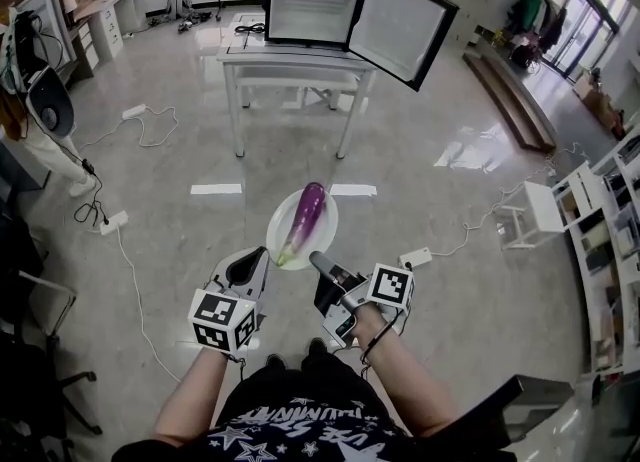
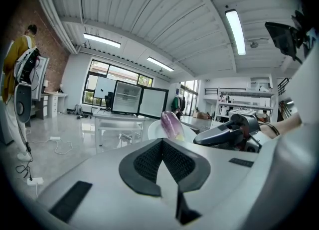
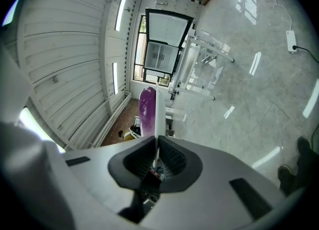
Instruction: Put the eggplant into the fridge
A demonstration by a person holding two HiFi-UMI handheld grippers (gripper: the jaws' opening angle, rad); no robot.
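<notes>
A long purple eggplant [image 1: 305, 218] lies on a white plate [image 1: 326, 222] held out over the floor in front of me. My right gripper [image 1: 320, 262] is shut on the plate's near rim; in the right gripper view the plate [image 3: 156, 112] runs edge-on between the pads, with the eggplant [image 3: 147, 108] on its left. To the left of the plate, my left gripper [image 1: 256, 258] is shut and empty, its pads [image 2: 149, 164] pressed together. The fridge [image 1: 312, 0] stands on a white table [image 1: 290, 56] ahead, its door [image 1: 405, 32] swung open to the right.
Cables and a power strip [image 1: 112, 222] trail over the glossy floor at the left; another power strip [image 1: 415, 258] lies just right of my grippers. A white stool [image 1: 535, 212] and shelves [image 1: 610, 220] stand at the right. Office chairs crowd the left edge.
</notes>
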